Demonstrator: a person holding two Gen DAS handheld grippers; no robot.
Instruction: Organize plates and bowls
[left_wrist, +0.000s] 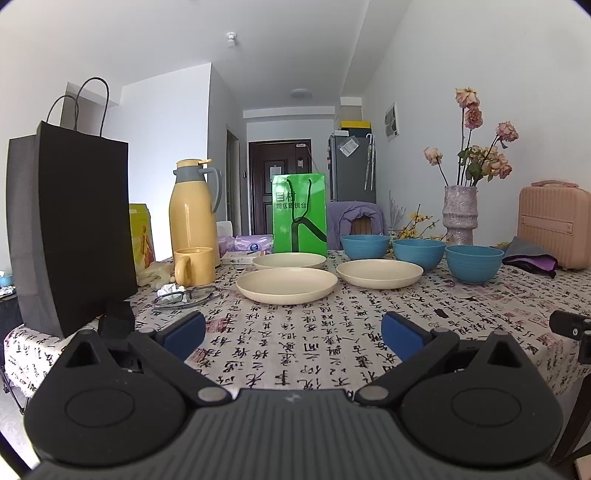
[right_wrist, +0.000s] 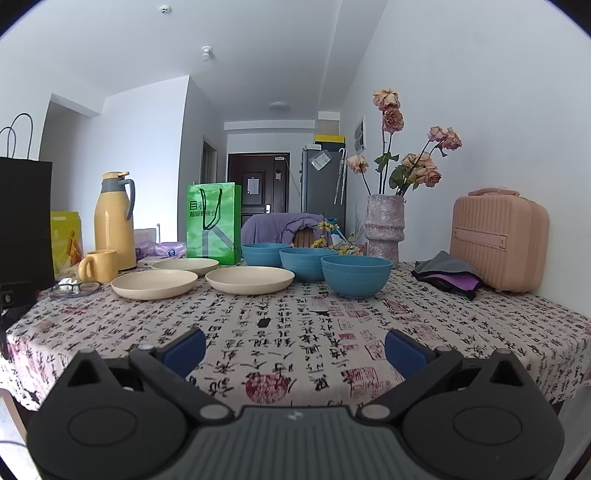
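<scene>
Well, both claws gape wide and empty: left gripper (left_wrist: 293, 330) and right gripper (right_wrist: 294, 349) hover over the tablecloth (right_wrist: 295, 332). Beyond sit three cream plates (left_wrist: 286, 285), then three blue bowls (right_wrist: 356, 275) in a row.

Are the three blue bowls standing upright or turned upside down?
Upright. Each blue bowl rests on its narrow base on the tablecloth, with the wide rim facing up. Whether they hold anything cannot be seen.
</scene>
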